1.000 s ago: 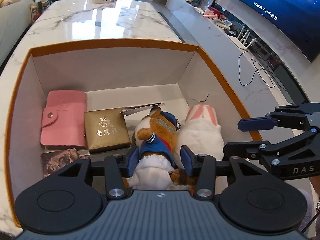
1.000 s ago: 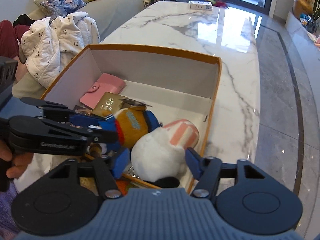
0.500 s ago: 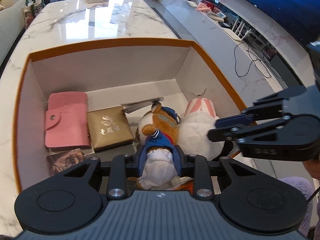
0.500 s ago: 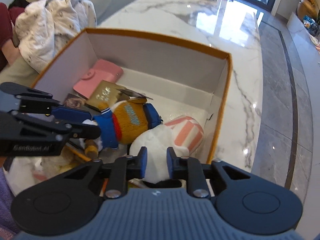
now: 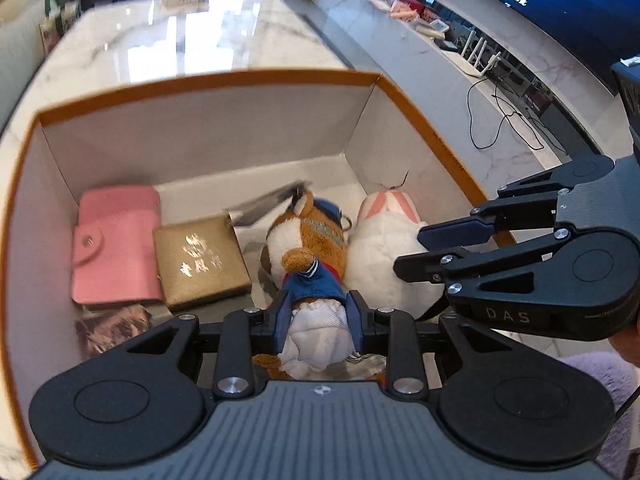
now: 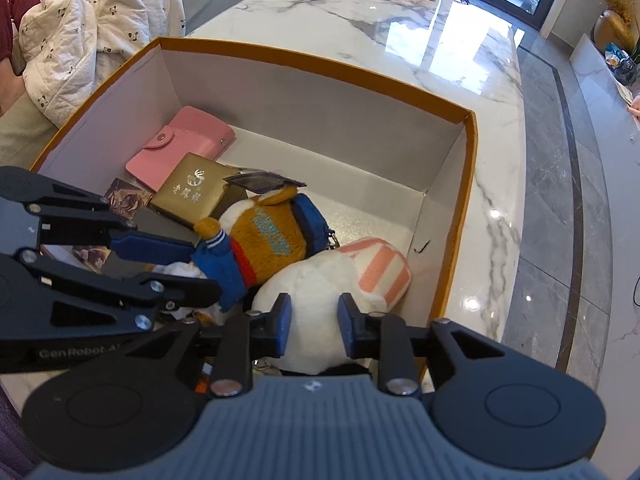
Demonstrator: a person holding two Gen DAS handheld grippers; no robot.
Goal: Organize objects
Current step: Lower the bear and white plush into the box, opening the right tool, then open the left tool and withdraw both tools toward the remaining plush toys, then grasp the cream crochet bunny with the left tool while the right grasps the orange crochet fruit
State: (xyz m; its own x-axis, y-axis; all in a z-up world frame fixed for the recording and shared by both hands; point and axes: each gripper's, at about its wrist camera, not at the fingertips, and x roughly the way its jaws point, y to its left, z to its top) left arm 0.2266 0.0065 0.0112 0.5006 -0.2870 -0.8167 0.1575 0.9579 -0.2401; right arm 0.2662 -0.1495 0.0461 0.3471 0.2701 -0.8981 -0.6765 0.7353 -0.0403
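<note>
An orange-rimmed white box [image 5: 200, 82] [image 6: 320, 64] holds a brown plush dog [image 5: 316, 240] [image 6: 272, 236] in a blue jacket, lying beside a white plush rabbit [image 5: 384, 248] [image 6: 320, 280] with pink-striped ears. My left gripper [image 5: 319, 320] [image 6: 204, 268] is shut on the dog's white trousers at the near end. My right gripper [image 6: 315, 324] [image 5: 412, 252] has the rabbit's body between its blue pads. Its jaws are opening, and the plush still fills the gap and touches both pads.
Also in the box are a pink snap wallet [image 5: 116, 248], a gold case [image 5: 200, 260], a dark card [image 5: 264, 208] and a picture card [image 5: 112, 324]. The box sits on a marble table [image 6: 440, 40]. A white quilted garment [image 6: 96, 20] lies left of it.
Both grippers' jaws came in from wide open onto the two plush toys. The right gripper dropped closer beside the left one, and its jaws have widened a little since half a second ago.
</note>
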